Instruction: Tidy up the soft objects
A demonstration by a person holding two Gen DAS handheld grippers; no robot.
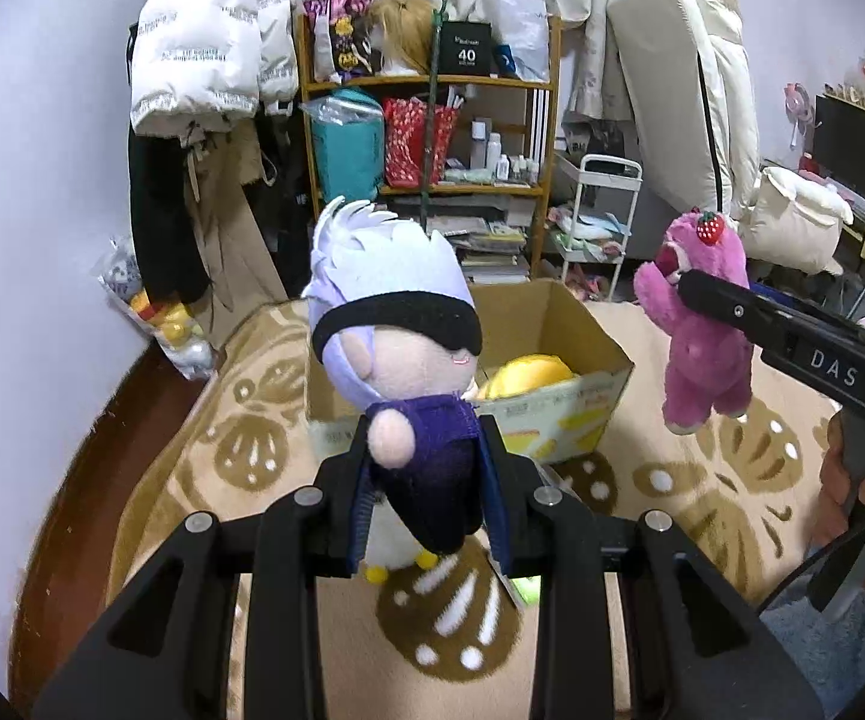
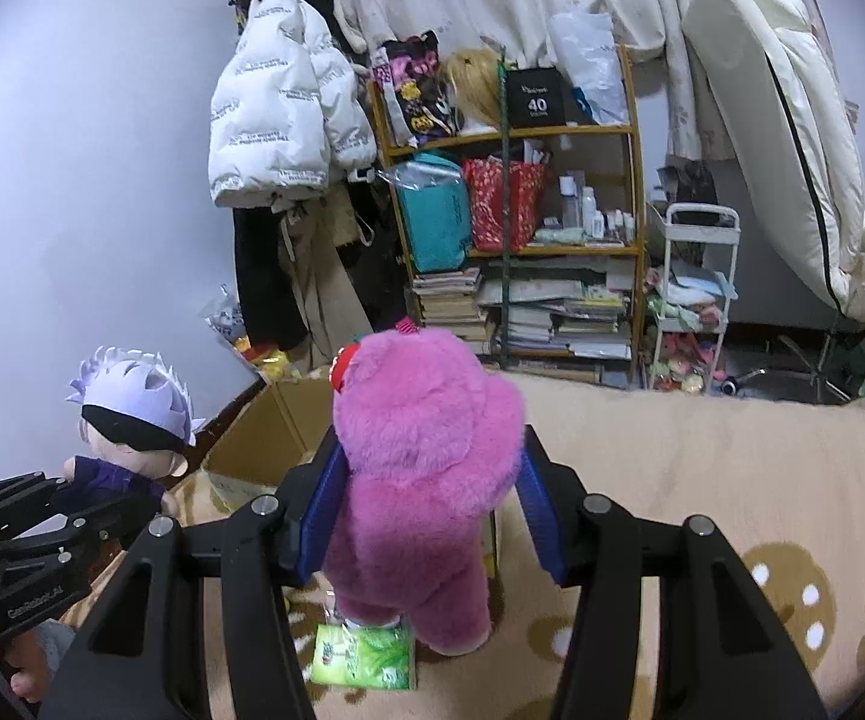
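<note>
left gripper (image 1: 426,474) clamped on the dark body of a white-haired doll (image 1: 393,324) at frame centre, legs hidden behind the fingers; right gripper (image 2: 429,498) squeezing a pink bear (image 2: 426,480), face turned away, feet covering part of a green packet (image 2: 366,657). behind both, open cardboard box (image 1: 552,312) with a half-hidden yellow toy (image 1: 528,375). underneath, beige flowered rug (image 1: 672,480); at top, cluttered shelf (image 2: 510,138) and white jacket (image 1: 192,42).

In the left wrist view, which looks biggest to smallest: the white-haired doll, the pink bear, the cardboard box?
As they look in that view:
1. cardboard box
2. white-haired doll, though it is nearest the camera, so the order with the box is unsure
3. pink bear
</note>
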